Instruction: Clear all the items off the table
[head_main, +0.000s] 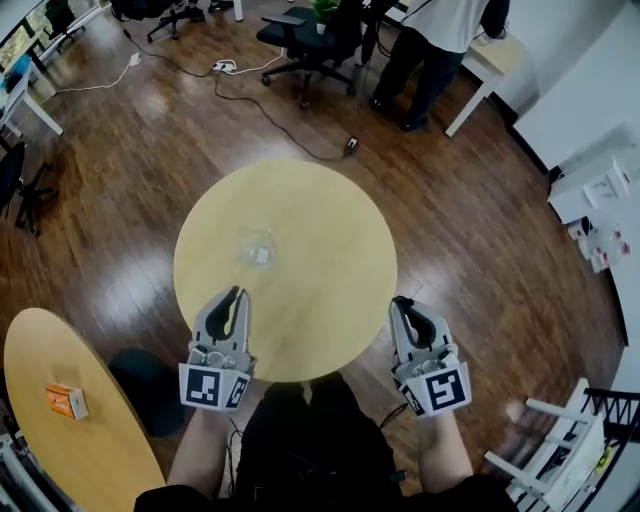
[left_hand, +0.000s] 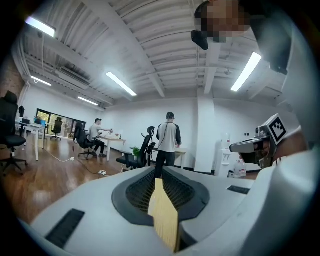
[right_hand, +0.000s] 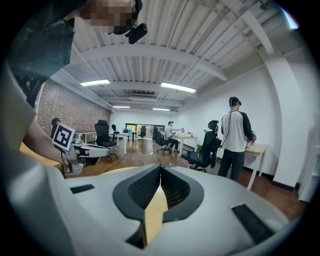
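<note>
A small clear, see-through item (head_main: 258, 250) lies on the round wooden table (head_main: 330, 230), left of its middle; I cannot tell what it is. Both grippers hover over the table's near edge. My left gripper (head_main: 237, 293) sits just short of the clear item, its jaws (left_hand: 156, 179) parted by a narrow slit with only the tabletop showing through. My right gripper (head_main: 402, 301) is at the near right rim, jaws shut (right_hand: 160, 167) and holding nothing. Neither gripper view shows the clear item.
A second round table (head_main: 40, 440) at the lower left carries a small orange box (head_main: 66, 401). A dark round stool (head_main: 150, 385) stands between the tables. Office chairs (head_main: 310, 35), a standing person (head_main: 430, 40), floor cables (head_main: 270, 115) and a white chair (head_main: 560, 440) ring the area.
</note>
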